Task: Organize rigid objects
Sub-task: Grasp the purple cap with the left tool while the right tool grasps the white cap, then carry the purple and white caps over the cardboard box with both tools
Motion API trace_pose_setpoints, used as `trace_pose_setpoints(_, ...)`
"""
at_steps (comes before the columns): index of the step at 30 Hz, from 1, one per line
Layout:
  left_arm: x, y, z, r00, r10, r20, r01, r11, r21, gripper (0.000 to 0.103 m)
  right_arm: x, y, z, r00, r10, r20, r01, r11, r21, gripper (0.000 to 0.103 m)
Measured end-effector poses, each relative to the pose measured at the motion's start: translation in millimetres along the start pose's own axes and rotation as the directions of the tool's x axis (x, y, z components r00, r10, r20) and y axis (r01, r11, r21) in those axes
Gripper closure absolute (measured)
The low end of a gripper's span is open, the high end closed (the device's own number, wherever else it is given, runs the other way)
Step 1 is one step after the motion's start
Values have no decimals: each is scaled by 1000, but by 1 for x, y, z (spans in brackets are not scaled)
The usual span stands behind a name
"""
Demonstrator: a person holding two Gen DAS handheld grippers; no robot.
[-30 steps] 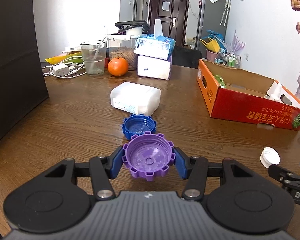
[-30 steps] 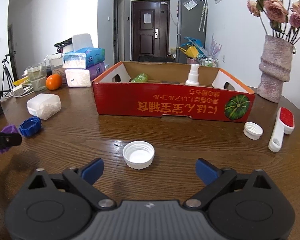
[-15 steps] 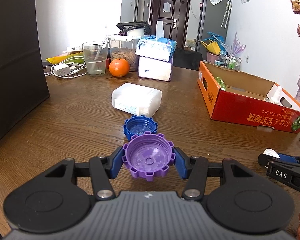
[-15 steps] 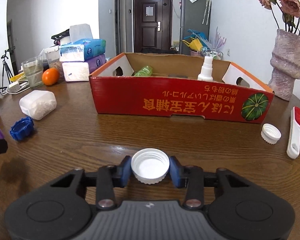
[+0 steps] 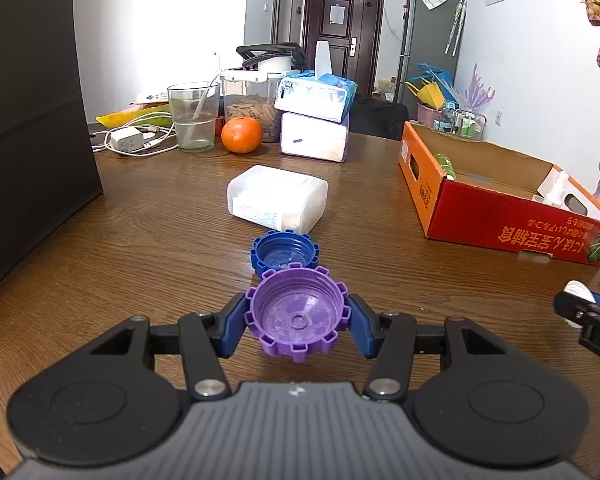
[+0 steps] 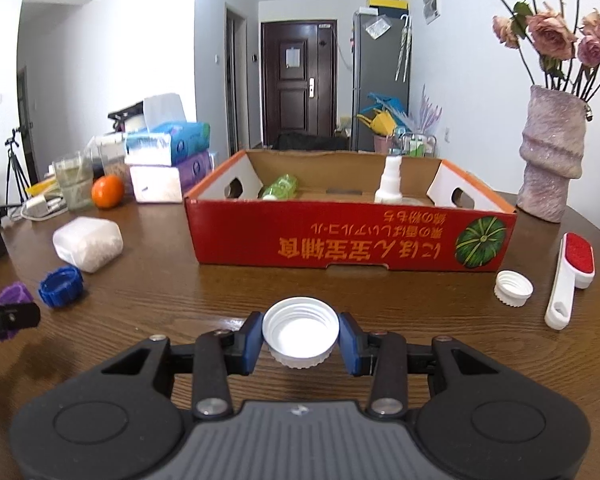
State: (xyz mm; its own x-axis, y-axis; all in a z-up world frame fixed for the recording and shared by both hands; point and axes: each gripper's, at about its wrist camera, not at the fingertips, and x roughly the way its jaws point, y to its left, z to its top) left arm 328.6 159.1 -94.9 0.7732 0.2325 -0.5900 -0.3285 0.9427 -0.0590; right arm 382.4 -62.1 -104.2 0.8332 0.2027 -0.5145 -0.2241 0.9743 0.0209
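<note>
My left gripper (image 5: 297, 322) is shut on a purple toothed cap (image 5: 298, 314), held hollow side up just over the wooden table (image 5: 140, 248). A blue toothed cap (image 5: 283, 253) lies right behind it. In the right wrist view my right gripper (image 6: 300, 338) is shut on a white screw cap (image 6: 300, 334), lifted slightly off the table. A red cardboard box (image 6: 352, 236) stands behind it, holding a green bottle (image 6: 280, 186) and a white spray bottle (image 6: 389, 181). A second white cap (image 6: 513, 288) lies to the right. The purple cap (image 6: 12, 292) and blue cap (image 6: 61, 286) show at far left.
A white plastic container (image 5: 277, 197) lies behind the blue cap. An orange (image 5: 242, 134), a glass (image 5: 193, 116), tissue packs (image 5: 315, 120) and cables crowd the far table. A lint brush (image 6: 572, 276) and a vase (image 6: 550, 156) stand right of the box. A dark panel (image 5: 32, 100) blocks the left.
My right gripper closed from wide open onto the white cap and lifted it a little. The left gripper kept still with the purple cap.
</note>
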Motion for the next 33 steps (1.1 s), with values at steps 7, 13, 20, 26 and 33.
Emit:
trace_pose_setpoints(7, -4, -4, -2, 1000, 17, 15, -17, 1000, 12, 49, -18, -6, -1, 999, -5, 43, 4, 1000, 22, 64)
trace_pose_setpoints(13, -12, -15, -6, 1000, 0, 23, -1, 1000, 26, 49, -32, -12, -3, 998, -5, 61, 3, 1000, 26, 64)
trace_pose_setpoints(20, -22, -40, -12, 999, -36, 23, 35, 998, 54, 49, -46, -24, -4, 997, -6, 79, 3, 999, 39, 64)
trace_pose_setpoints(26, -30, -63, -8, 997, -66, 33, 63, 996, 68, 49, -52, -39, -1, 995, -17, 96, 12, 999, 50, 64)
trace_pose_setpoints(33, -37, -82, 4, 995, -90, 52, 86, 993, 77, 49, -58, -53, 6, 993, -19, 119, 12, 998, 60, 64)
